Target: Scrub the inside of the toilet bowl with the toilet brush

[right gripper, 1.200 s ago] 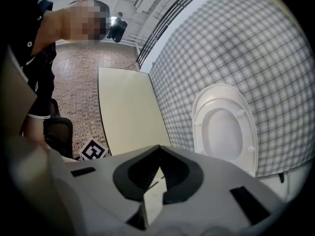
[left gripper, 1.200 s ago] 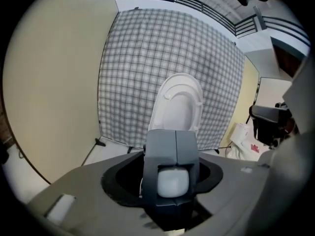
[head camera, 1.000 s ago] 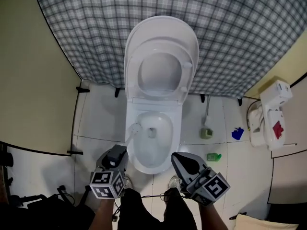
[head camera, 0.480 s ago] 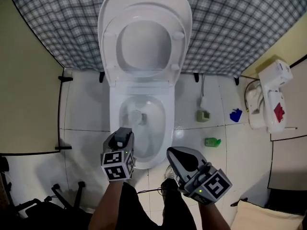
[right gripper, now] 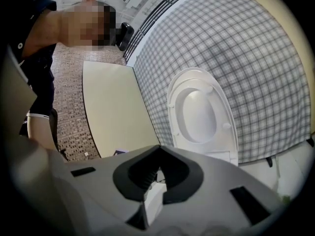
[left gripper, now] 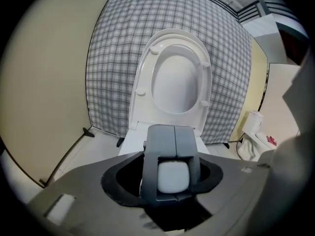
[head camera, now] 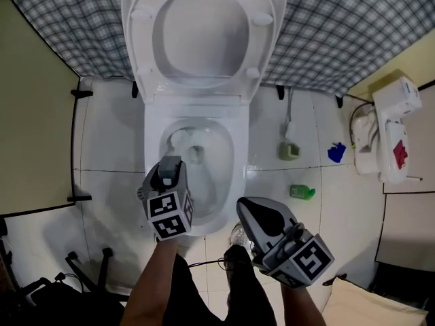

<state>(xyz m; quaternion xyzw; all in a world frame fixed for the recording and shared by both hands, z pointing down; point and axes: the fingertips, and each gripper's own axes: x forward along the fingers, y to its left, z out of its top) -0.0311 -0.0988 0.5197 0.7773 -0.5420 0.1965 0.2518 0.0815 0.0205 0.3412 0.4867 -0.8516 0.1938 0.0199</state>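
the left tongs point(head camera: 170, 170) are clamped around the rounded handle end of the white plastic toilet brush point(left gripper: 172, 175), their dark fingers wrapped on both sides of it and held fairly wide by its thickness. they tilt down over the near left rim of the white ceramic toilet bowl point(head camera: 229, 182), so the brush reaches down into the basin, though its working end is hard to pick out against the pale porcelain. the right tongs point(head camera: 246, 209) hang just beside the bowl's near right edge with their tips together and nothing in them. beyond stand the raised seat and lid point(head camera: 204, 26), a grey checked cloth point(head camera: 353, 32) behind, and a small green bottle point(head camera: 301, 192) on the white tiled floor point(head camera: 109, 141). the step looks like the start of scrubbing: brush lowered in, strokes yet to show. next the left hand should press the bristles against the inner wall and sweep round under the rim, keeping the grip firm so the handle does not twist.
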